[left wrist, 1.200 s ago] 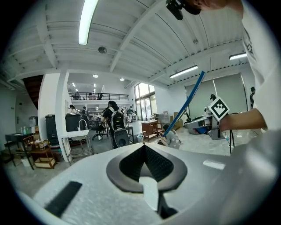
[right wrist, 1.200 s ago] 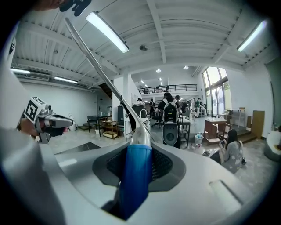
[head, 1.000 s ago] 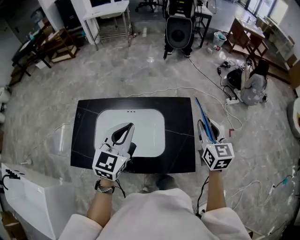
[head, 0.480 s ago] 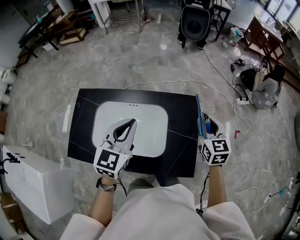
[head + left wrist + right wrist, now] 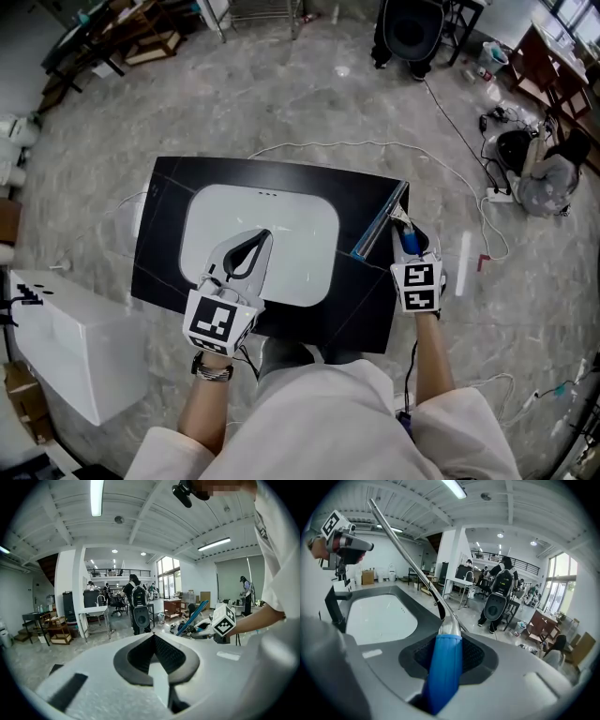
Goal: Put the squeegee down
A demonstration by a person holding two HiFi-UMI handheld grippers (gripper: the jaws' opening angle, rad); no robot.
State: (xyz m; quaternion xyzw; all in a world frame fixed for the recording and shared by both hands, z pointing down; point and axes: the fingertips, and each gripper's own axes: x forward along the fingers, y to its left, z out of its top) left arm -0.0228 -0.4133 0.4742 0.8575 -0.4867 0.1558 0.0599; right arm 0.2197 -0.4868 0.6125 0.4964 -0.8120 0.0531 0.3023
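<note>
The squeegee [image 5: 380, 221] has a blue handle [image 5: 444, 670] and a long metal blade [image 5: 401, 541]. My right gripper [image 5: 404, 232] is shut on the handle and holds it at the right edge of the black countertop [image 5: 366, 305]. The blade slants over the countertop's right side, from the far right corner toward the white sink basin [image 5: 281, 220]. My left gripper [image 5: 260, 236] hovers over the basin's near left part, its jaws shut with nothing between them. The left gripper view shows those closed jaws [image 5: 152, 637] and, to the right, the right gripper [image 5: 206, 626] with the squeegee [image 5: 196, 615].
A white box [image 5: 66, 347] stands on the floor left of the countertop. Cables and a power strip [image 5: 497, 195] lie on the floor to the right, with a white strip [image 5: 462, 253] nearby. A black speaker [image 5: 412, 28] and furniture stand farther off.
My right gripper has come down and rolled, swinging the squeegee blade from pointing away to slanting over the countertop's right side. The left gripper sank a little over the basin.
</note>
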